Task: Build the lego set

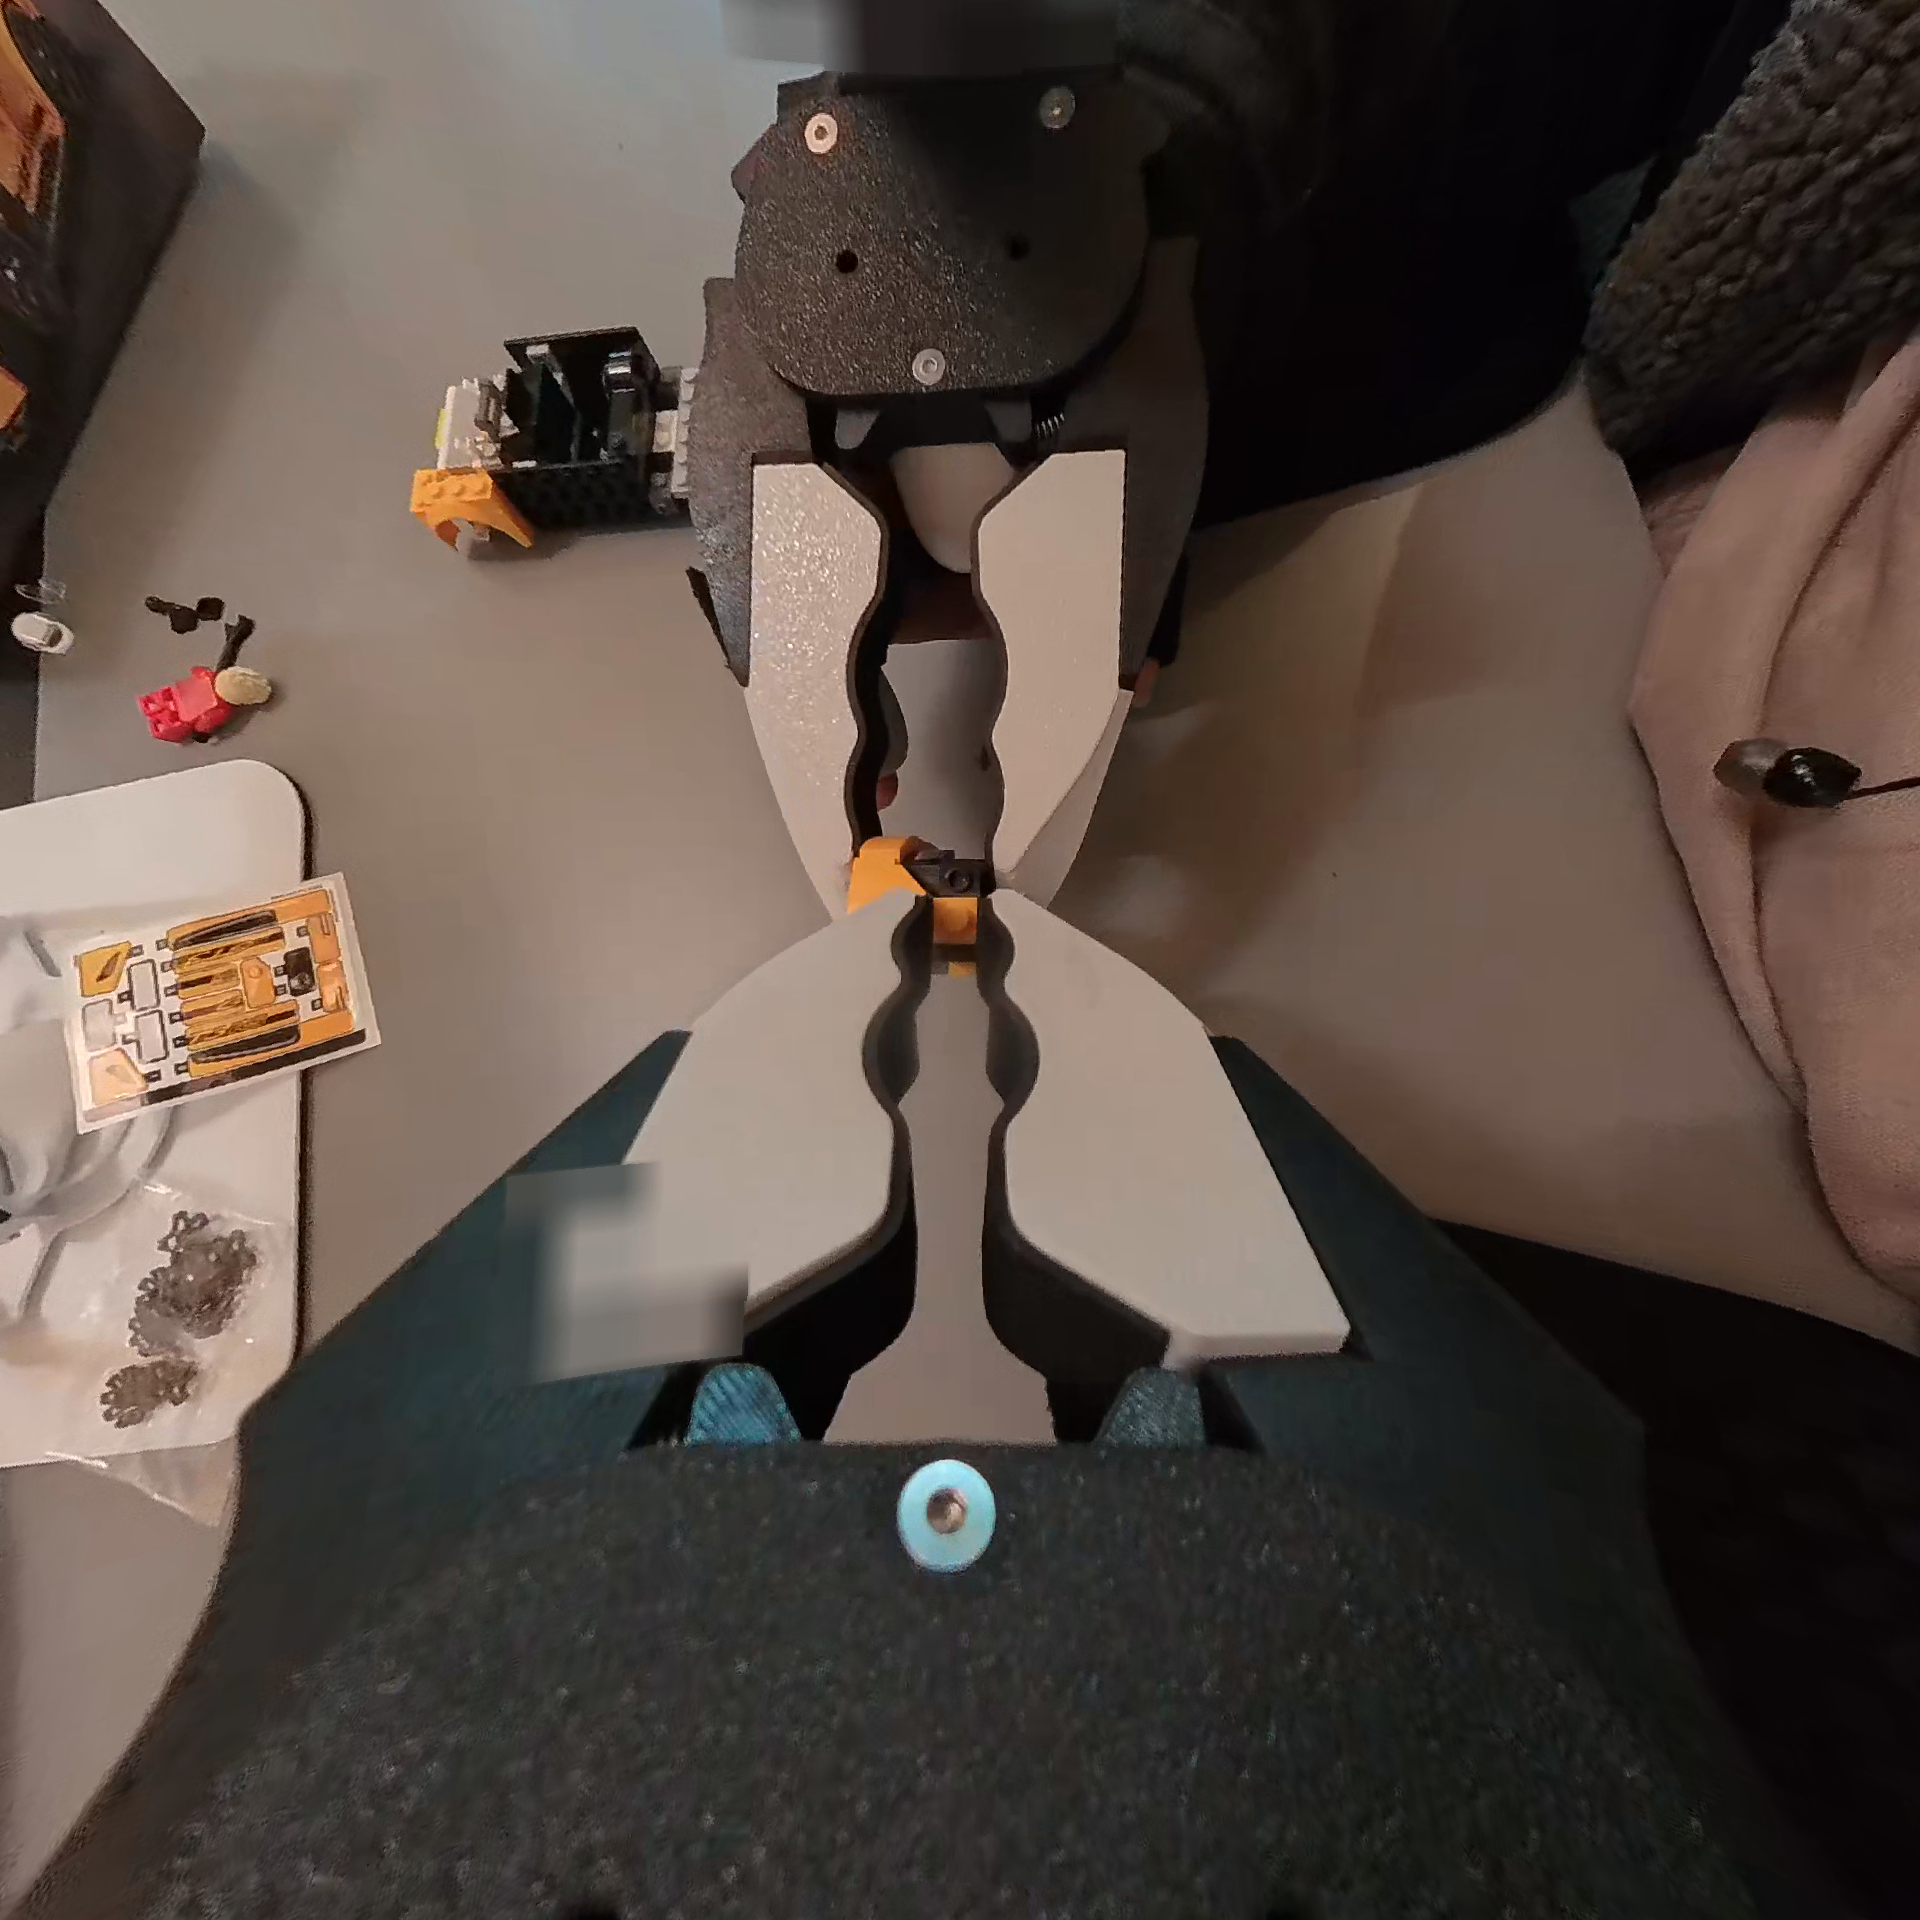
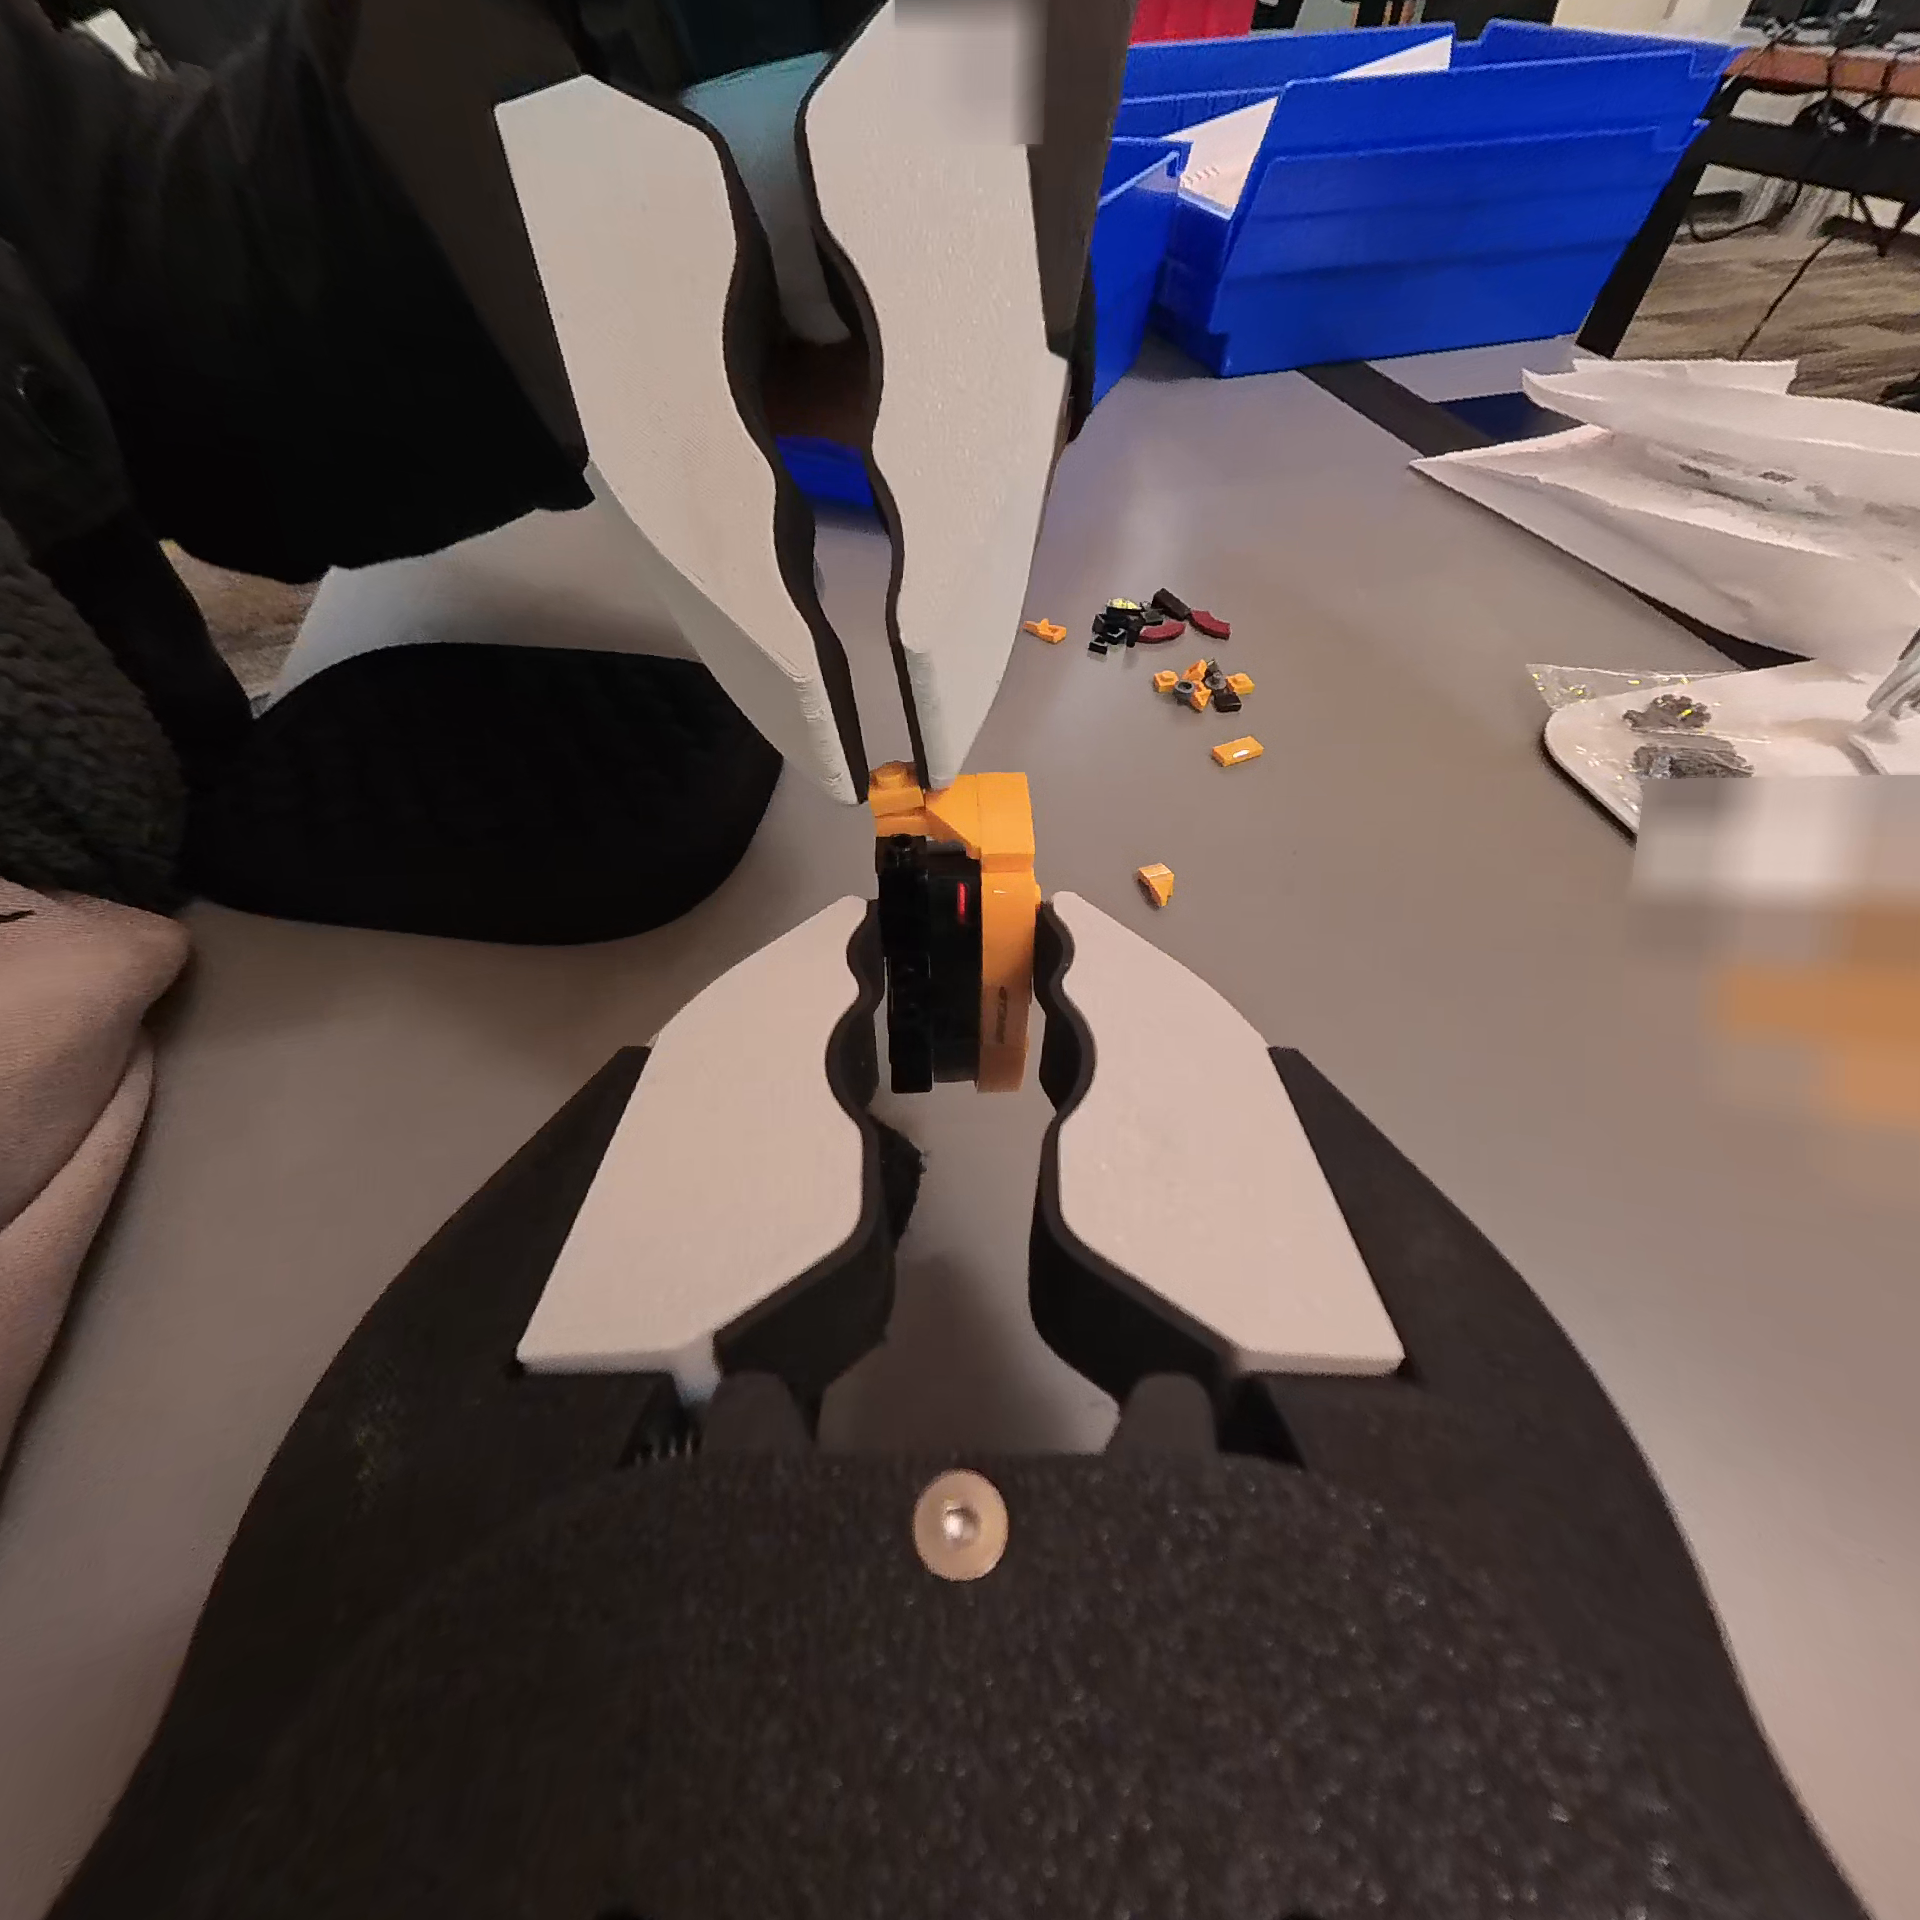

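At the far left of the left wrist view a sticker sheet [image 1: 223, 1006] lay on a white tray [image 1: 272, 800], with a half-built black, white and orange model [image 1: 566, 442] farther up the grey table [image 1: 468, 727]. In the middle, the left gripper [image 1: 951, 940] was pinched on a small orange piece [image 1: 954, 922]. It met the right gripper [image 2: 956, 997] tip to tip. The right gripper was clamped on an orange-and-black sub-assembly [image 2: 956, 966], held off the table with its long axis running along the fingers. In the right wrist view the small piece sat at the sub-assembly's far end, touching its top edge, so pressing it home probably meant pushing along that axis. To the right lay loose bricks [image 2: 1195, 675] and blue bins [image 2: 1403, 208].
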Available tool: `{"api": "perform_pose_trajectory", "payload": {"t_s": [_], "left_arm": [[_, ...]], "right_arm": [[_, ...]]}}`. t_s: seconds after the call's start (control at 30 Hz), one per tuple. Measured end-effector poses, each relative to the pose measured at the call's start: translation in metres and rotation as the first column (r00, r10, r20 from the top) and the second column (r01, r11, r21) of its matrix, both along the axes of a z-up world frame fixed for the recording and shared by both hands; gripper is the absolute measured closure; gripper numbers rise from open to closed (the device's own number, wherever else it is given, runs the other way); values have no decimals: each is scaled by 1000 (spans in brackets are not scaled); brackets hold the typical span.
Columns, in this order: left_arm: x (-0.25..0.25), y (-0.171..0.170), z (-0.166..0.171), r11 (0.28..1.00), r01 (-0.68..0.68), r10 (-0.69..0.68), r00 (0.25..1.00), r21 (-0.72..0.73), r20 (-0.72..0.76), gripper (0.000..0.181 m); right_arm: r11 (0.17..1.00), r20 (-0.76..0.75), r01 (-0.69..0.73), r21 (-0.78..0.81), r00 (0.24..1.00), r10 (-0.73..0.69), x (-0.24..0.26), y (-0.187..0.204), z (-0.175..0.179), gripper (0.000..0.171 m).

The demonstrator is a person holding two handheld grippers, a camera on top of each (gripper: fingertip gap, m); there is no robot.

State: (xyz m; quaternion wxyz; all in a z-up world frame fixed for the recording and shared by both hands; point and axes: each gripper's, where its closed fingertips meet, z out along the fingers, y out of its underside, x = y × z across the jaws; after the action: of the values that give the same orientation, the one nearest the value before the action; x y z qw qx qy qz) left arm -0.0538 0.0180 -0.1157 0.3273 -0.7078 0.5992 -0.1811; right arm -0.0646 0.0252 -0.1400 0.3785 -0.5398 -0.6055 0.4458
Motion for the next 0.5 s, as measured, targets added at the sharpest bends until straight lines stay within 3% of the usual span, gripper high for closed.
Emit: {"api": "perform_pose_trajectory", "payload": {"t_s": [0.5], "left_arm": [[2,1,3,997,13,-11,1000,76,-24,170]], "right_arm": [[998,-23,-12,-54,1000,11,0,0,3,144]]}}
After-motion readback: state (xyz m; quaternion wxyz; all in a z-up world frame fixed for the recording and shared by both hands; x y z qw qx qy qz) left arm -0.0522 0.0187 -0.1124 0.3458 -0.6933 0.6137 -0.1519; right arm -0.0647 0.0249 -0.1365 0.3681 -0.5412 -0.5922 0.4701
